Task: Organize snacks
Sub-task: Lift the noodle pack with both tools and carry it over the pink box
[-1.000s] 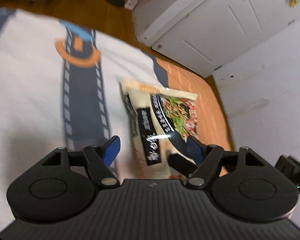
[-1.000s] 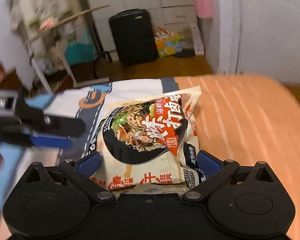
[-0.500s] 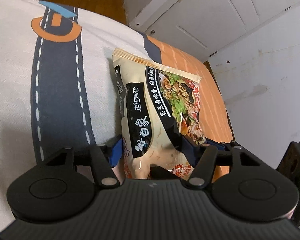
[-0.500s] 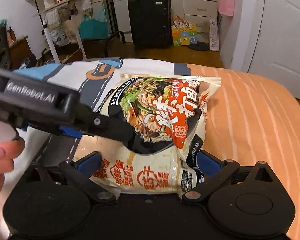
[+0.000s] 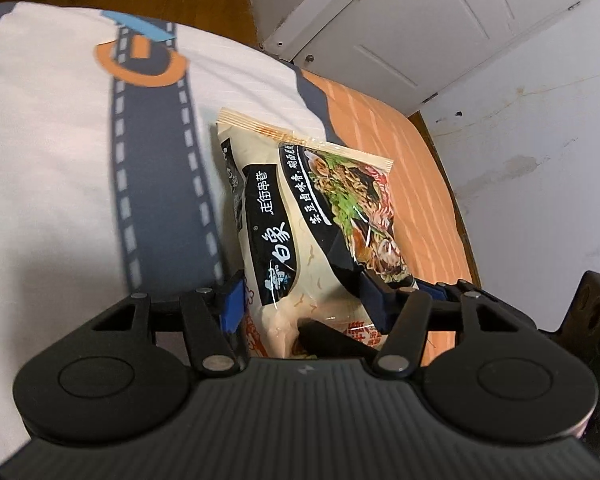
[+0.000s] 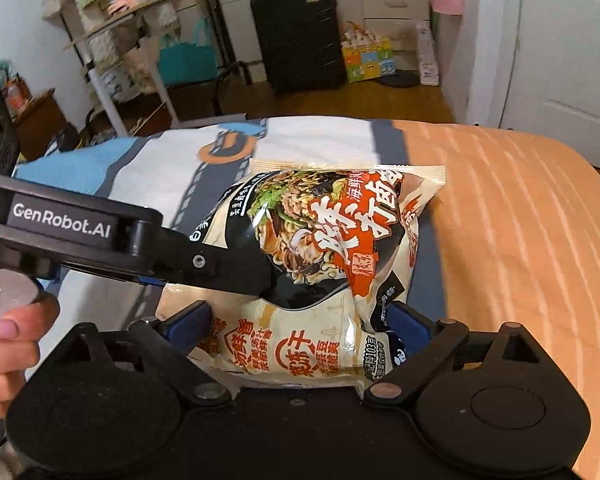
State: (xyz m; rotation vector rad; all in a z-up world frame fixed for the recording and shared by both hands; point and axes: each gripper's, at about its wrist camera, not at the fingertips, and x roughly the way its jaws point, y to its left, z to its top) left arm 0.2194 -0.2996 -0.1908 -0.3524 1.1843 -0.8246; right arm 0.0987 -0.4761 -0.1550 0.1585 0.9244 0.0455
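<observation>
A cream, black and red instant noodle packet (image 5: 300, 240) lies on a bed; it also shows in the right wrist view (image 6: 324, 248). My left gripper (image 5: 304, 304) is closed around the packet's near end, its blue pads (image 5: 233, 304) pressing both sides. In the right wrist view the left gripper's finger (image 6: 204, 264) reaches across the packet from the left. My right gripper (image 6: 300, 324) holds the packet's other end between its blue pads (image 6: 190, 320), which touch the wrapper.
The bed has a white cover with a dark road print (image 5: 152, 168) and an orange striped sheet (image 6: 520, 240). A white door (image 5: 420, 28) and wall lie to the right. A black suitcase (image 6: 300, 36) and a clothes rack (image 6: 132, 40) stand beyond the bed.
My left gripper moved in from the left and closed onto the packet's end. My right gripper kept its hold on the packet, which lifted slightly.
</observation>
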